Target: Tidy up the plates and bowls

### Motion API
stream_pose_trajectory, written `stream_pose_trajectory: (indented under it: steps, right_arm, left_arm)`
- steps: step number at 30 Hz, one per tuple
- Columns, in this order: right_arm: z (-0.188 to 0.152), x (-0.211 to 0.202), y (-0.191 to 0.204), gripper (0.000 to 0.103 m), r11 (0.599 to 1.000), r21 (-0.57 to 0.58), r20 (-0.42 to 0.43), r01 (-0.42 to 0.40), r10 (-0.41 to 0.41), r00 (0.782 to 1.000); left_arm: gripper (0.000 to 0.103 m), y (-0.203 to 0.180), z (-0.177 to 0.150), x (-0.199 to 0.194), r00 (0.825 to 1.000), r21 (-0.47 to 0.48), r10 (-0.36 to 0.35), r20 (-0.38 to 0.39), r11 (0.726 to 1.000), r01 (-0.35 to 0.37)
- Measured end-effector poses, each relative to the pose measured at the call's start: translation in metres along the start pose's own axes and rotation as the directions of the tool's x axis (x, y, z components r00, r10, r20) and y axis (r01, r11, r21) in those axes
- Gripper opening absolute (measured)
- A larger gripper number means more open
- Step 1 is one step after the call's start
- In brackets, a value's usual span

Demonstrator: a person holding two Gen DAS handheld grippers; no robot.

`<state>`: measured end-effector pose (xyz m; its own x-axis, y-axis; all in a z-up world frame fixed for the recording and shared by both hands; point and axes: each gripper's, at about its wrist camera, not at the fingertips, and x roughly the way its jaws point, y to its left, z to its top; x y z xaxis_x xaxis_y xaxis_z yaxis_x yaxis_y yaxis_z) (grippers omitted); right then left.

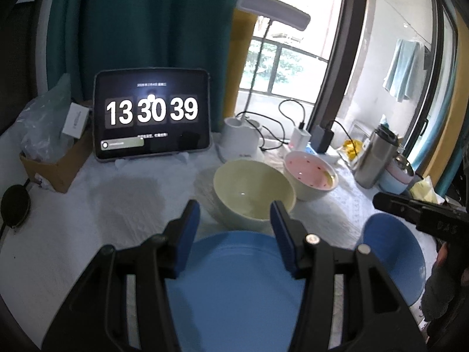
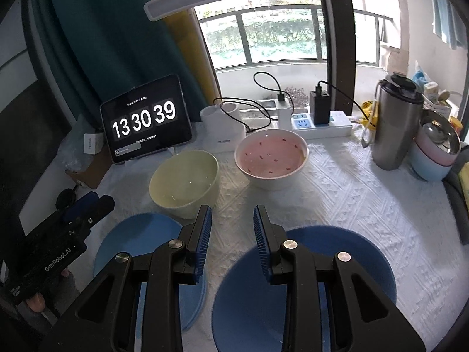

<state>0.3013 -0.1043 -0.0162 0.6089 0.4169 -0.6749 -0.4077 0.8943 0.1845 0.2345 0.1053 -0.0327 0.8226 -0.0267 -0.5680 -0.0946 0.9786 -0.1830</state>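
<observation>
Two blue plates lie at the near edge of the white-clothed table. My left gripper (image 1: 234, 214) is open and empty above the left blue plate (image 1: 234, 278), which also shows in the right wrist view (image 2: 140, 234). My right gripper (image 2: 231, 220) is open and empty above the right blue plate (image 2: 346, 264), seen at the right in the left wrist view (image 1: 395, 258). Behind the plates stand a pale yellow bowl (image 1: 252, 187) (image 2: 184, 182) and a pink-lined white bowl (image 1: 310, 176) (image 2: 271, 158). The left gripper body (image 2: 58, 234) shows at the left.
A tablet clock (image 2: 146, 120) stands at the back left by a cardboard box (image 1: 55, 164). A white lamp base (image 2: 224, 126), power strip (image 2: 322, 123) with chargers, steel flask (image 2: 395, 126) and stacked pastel bowls (image 2: 433, 158) line the back and right.
</observation>
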Motion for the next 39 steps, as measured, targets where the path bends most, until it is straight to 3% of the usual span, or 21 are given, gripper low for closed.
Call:
stream_pose_trajectory:
  steps: [7,21,28,32,39]
  right_arm:
    - [0.013,0.017,0.011,0.031,1.0,-0.002,-0.036,-0.011,0.011,0.999]
    - [0.043,0.081,0.024,0.031,0.999,0.049,-0.173,-0.019,0.027,0.985]
    - [0.049,0.129,0.02,0.031,0.993,0.118,-0.287,-0.012,0.046,0.957]
    - [0.047,0.151,0.016,0.031,0.99,0.144,-0.36,-0.011,0.063,0.931]
    - [0.045,0.172,0.02,0.03,0.992,0.126,-0.434,-0.001,0.056,0.899]
  left_arm:
    - [0.052,0.008,0.01,0.015,1.0,0.016,0.001,-0.018,1.0,0.0]
    - [0.052,0.015,0.024,0.081,0.987,-0.016,-0.047,-0.152,0.999,0.045]
    - [0.052,0.019,0.021,0.101,0.979,-0.052,-0.053,-0.197,0.998,0.044]
    - [0.052,0.023,0.02,0.112,0.969,-0.094,-0.096,-0.228,0.993,0.077]
    - [0.05,0.027,0.015,0.126,0.959,-0.125,-0.098,-0.265,0.99,0.067]
